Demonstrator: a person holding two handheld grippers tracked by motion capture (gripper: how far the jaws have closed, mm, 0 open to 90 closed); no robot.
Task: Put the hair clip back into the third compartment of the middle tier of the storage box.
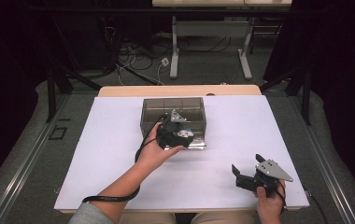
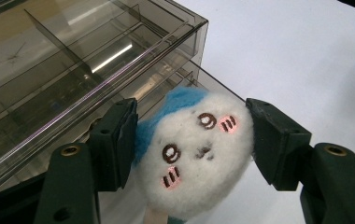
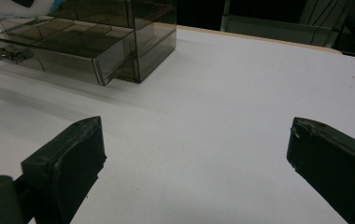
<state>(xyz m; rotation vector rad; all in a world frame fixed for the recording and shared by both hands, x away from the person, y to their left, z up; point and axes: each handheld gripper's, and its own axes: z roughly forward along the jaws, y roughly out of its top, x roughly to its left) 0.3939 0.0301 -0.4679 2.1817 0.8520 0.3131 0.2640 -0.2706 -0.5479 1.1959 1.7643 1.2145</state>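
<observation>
Plush toy (image 2: 194, 149) over open drawer (image 3: 49, 56)

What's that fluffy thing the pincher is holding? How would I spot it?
Look at the smoky see-through drawer box mid-table. At its open drawer, the left gripper squeezes a small plush toy: fluffy white face, blue top, round eyes, pink striped cheeks. Nothing else here is soft.

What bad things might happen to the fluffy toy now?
The left gripper squeezes the soft plush toy only by its sides, so it might slip out and drop onto the table instead of into the open drawer.

The toy hangs close to the smoky plastic organizer, so it could bump the drawer's thin dividers and land in the wrong compartment.

The right gripper waits open and far away, so it probably couldn't catch the toy.
</observation>
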